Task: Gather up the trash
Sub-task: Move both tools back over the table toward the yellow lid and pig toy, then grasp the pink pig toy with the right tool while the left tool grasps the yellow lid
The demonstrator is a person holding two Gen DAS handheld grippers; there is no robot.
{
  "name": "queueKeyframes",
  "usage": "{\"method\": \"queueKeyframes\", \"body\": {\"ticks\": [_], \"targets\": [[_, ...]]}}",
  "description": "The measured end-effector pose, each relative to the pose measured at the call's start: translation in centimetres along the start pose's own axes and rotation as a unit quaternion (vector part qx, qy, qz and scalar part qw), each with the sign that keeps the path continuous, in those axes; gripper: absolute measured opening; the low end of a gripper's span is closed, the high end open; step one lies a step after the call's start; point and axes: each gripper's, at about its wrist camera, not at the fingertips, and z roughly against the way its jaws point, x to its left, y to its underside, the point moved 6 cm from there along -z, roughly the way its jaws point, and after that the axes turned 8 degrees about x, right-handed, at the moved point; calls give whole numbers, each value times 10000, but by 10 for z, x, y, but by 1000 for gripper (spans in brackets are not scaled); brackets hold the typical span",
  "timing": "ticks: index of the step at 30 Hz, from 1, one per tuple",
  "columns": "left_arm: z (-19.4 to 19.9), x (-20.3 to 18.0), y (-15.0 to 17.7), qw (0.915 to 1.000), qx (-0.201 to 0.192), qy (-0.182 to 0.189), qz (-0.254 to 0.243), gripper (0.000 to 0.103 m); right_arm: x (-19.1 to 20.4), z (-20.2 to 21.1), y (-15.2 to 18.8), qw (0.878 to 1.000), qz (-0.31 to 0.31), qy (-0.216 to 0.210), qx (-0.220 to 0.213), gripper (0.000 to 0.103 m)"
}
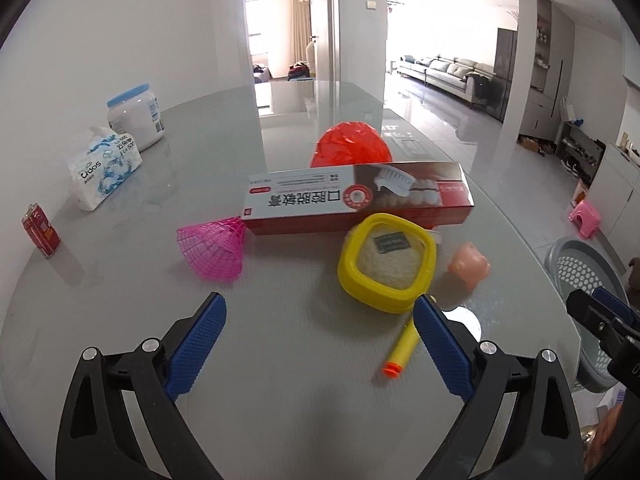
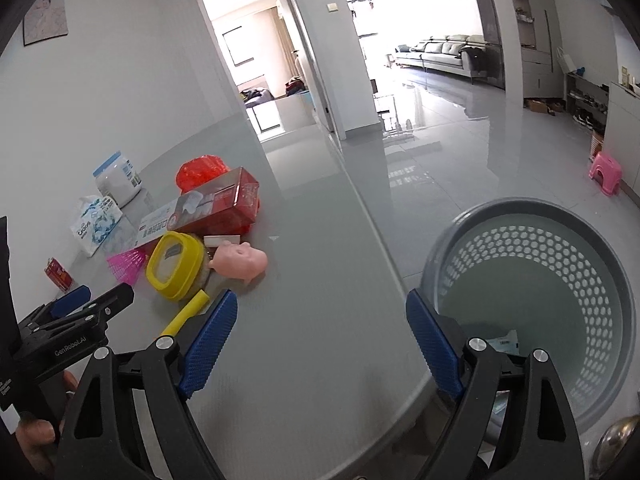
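I hold my left gripper [image 1: 316, 320] wide and empty above the grey table [image 1: 280, 400], since the litter lies bunched ahead: yellow lidded tub [image 1: 387, 263] at one o'clock, foam dart [image 1: 401, 347] just beside my right pad. My right gripper [image 2: 322, 328], equally wide and empty, straddles the table edge, with the perforated grey bin [image 2: 560, 280] at two o'clock for drops.

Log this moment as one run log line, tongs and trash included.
left tongs: open, empty | right tongs: open, empty | yellow dart, yellow lid: on table | basket: beside table
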Motion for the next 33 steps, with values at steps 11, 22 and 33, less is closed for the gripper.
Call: {"method": "queueKeyframes", "body": {"ticks": [11,22,33], "targets": [[-21,25,-10,9996,100,-97,243,93,43,-58,-24,9944,895,-22,555,83],[-28,27,-5,9992,225,-32,336,93,60,-94,-38,9894,1166,368,787,82],[-30,21,-4,9991,276,29,306,93,67,-106,-42,9889,1208,250,830,38]]}}
